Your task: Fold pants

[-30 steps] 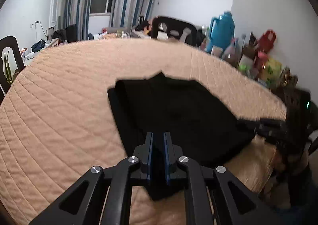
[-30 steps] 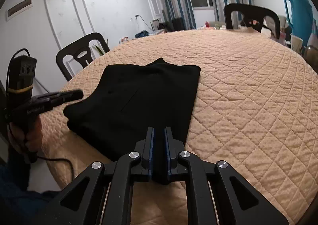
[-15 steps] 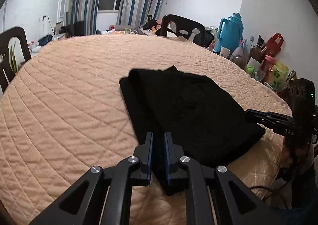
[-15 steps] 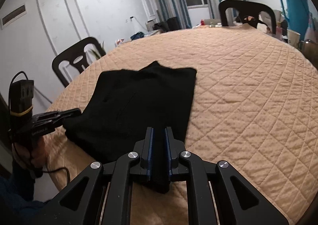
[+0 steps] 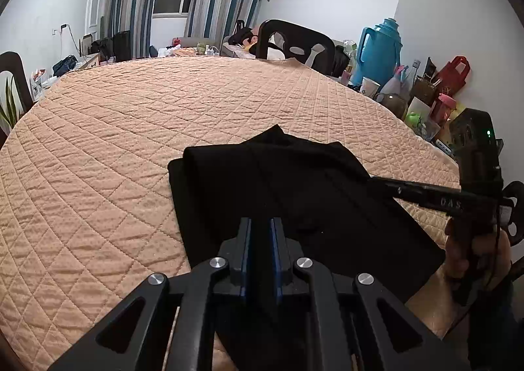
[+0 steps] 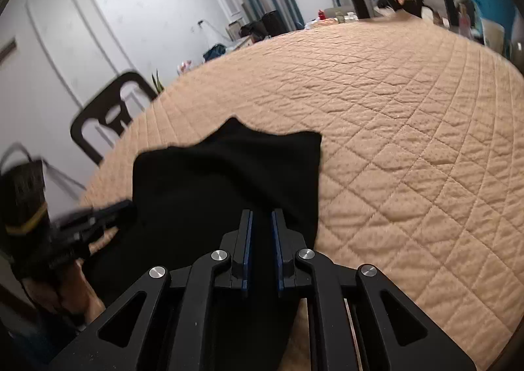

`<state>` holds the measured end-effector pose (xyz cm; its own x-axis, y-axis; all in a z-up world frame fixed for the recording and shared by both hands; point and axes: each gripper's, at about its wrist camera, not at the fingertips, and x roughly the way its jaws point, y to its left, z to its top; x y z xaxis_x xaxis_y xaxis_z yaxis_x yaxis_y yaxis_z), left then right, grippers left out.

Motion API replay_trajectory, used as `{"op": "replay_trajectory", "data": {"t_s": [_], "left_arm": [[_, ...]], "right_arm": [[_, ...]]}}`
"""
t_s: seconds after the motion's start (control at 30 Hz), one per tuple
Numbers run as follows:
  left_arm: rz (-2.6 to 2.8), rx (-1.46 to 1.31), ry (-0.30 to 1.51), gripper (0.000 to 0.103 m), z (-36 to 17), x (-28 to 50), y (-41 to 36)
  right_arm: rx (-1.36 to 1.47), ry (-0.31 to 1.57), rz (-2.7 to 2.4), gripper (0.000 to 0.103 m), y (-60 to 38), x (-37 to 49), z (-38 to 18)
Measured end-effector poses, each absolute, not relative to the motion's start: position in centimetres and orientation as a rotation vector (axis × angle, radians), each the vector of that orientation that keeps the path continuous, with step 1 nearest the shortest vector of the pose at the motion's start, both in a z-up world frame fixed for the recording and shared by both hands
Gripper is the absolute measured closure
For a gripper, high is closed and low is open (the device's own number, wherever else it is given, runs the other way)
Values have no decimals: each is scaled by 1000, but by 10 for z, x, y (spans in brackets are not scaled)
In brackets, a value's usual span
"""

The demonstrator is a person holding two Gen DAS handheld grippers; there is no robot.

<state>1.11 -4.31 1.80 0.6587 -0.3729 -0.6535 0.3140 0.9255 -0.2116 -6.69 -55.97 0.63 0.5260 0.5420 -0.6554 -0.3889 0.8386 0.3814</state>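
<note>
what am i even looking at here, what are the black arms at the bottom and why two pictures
No robot here: a person holds a hand-held gripper in each hand, and each gripper carries a wide-angle camera looking forward along its two fingers. That gives two pictures of one moment.

One picture is from the left gripper, the other from the right gripper. The black struts at the bottom are each gripper's own frame. Each view also shows the other gripper off to the side, with the person's hand around its handle.

On the round table under a peach quilted cover lies a pair of black pants, partly folded. Both grippers are closed on the near edge of the fabric, which runs up between the blue-padded fingers.

Chairs, striped curtains and a blue thermos are only background.
</note>
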Motion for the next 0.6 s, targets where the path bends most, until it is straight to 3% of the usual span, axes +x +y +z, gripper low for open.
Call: {"op": "replay_trajectory", "data": {"t_s": [0.1, 0.2, 0.5, 0.6], "left_arm": [[-355, -73, 760, 88, 19, 7, -42], [-329, -71, 756, 79, 23, -3, -41], [-276, -49, 737, 79, 23, -22, -42], [-272, -44, 744, 74, 16, -20, -44]], "right_arm": [[168, 811, 500, 92, -563, -74, 13], [167, 790, 509, 92, -568, -89, 17], [115, 746, 572, 87, -567, -134, 20], [67, 762, 588, 87, -560, -138, 10]]}}
